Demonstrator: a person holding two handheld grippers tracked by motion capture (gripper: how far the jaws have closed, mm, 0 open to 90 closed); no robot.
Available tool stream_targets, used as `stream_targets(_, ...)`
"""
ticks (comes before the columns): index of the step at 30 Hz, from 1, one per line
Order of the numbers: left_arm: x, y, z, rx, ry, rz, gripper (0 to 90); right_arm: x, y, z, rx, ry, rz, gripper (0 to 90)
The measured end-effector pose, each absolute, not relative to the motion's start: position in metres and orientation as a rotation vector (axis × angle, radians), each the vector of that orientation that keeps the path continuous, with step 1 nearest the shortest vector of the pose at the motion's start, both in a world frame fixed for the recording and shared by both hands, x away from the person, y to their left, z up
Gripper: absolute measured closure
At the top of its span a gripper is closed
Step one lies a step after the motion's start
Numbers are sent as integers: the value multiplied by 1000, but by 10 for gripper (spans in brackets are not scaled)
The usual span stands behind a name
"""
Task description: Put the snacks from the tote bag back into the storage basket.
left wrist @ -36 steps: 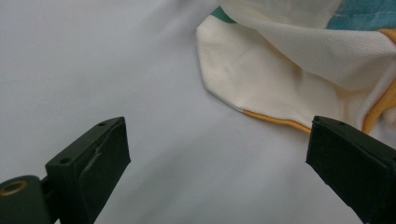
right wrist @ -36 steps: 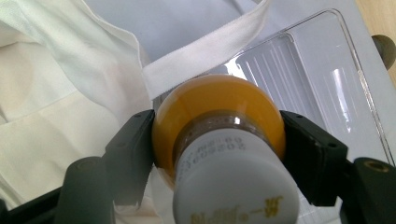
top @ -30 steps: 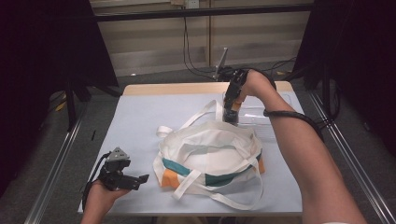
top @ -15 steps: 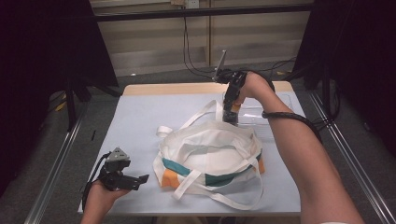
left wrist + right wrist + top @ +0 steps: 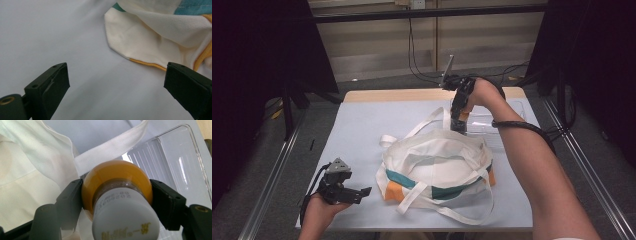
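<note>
Orange bottle (image 5: 117, 182) clamped in right hand-held gripper (image 5: 117, 202) above tray (image 5: 175, 160).

Bag (image 5: 437, 165) mid-table (image 5: 362, 125), clear tray (image 5: 492, 122) just behind it to the right, strap (image 5: 110, 152) across the tray's edge.

Bag (image 5: 437, 160): woven cloth, matt. Tray (image 5: 175, 165) beside bag: clear ribbed plastic, glossy. Bottle (image 5: 117, 185): smooth, glossy. Tabletop (image 5: 362, 130): smooth, matt.

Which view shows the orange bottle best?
The right gripper view: the orange bottle sits close up, white cap toward the camera, clamped between the right hand-held gripper jaws. In the high view it is hidden behind that gripper.
</note>
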State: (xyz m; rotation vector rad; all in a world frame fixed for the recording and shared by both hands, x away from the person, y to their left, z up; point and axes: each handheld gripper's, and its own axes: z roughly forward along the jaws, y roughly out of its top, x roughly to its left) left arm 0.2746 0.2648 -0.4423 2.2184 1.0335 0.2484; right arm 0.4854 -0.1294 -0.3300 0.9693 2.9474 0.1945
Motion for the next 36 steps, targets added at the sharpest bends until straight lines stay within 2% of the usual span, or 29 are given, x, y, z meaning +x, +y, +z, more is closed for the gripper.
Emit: stream_targets(36,274,267,-442,2224,1025,244,57,485,-126,-343,954,2963,169,303)
